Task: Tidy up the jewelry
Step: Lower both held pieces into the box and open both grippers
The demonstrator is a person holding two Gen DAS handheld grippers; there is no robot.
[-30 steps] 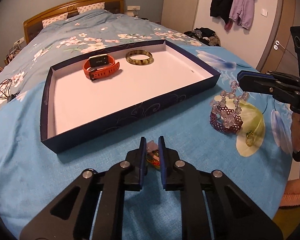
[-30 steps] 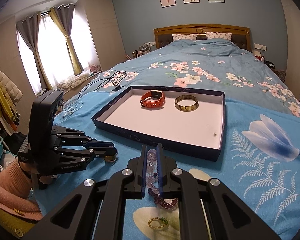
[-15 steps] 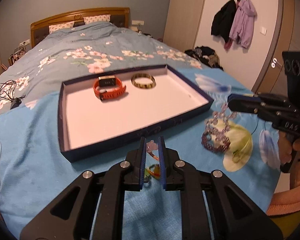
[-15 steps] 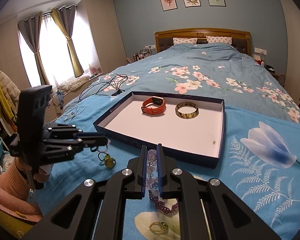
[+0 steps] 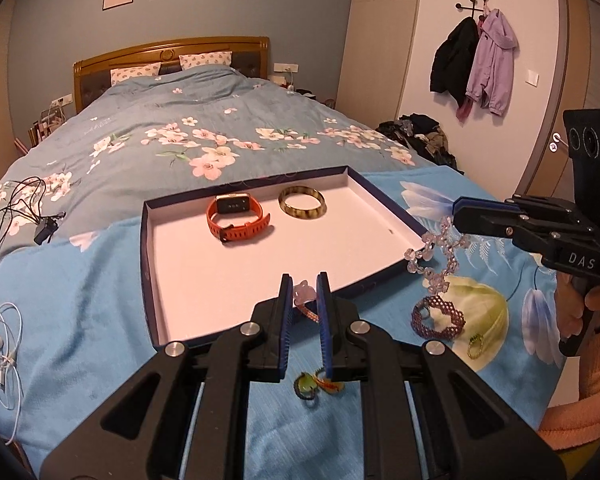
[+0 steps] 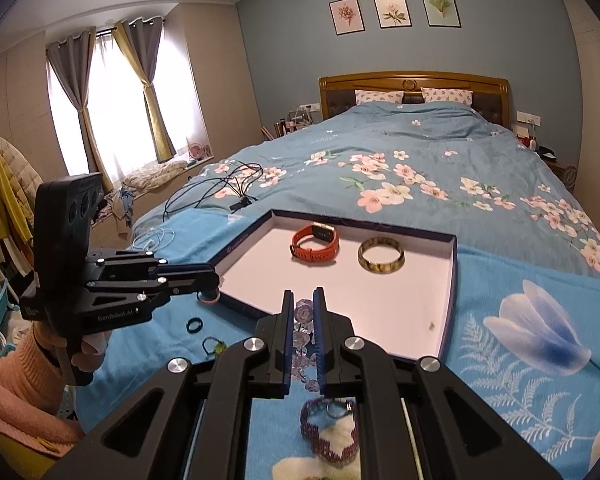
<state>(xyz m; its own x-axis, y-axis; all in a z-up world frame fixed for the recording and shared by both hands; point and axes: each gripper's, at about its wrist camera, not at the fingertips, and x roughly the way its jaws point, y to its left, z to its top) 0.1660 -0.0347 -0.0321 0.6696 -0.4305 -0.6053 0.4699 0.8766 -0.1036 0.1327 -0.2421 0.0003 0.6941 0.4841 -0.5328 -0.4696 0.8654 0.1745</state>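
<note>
A dark blue tray with a white floor lies on the bed; it holds an orange watch and an olive bangle. My left gripper is shut on a pink beaded bracelet, lifted at the tray's near edge. My right gripper is shut on a clear crystal bead bracelet, which hangs at the tray's right corner. A purple woven bracelet and a small gold ring lie on the blanket. Small green and orange rings lie under my left gripper.
The tray, watch and bangle also show in the right wrist view. A dark ring lies on the blanket by the left gripper. White earphones and black cables lie at left.
Both grippers have risen and lifted their bracelets off the blanket. The crystal bracelet now hangs free above the purple one. The left gripper has come closer to the tray's near edge.
</note>
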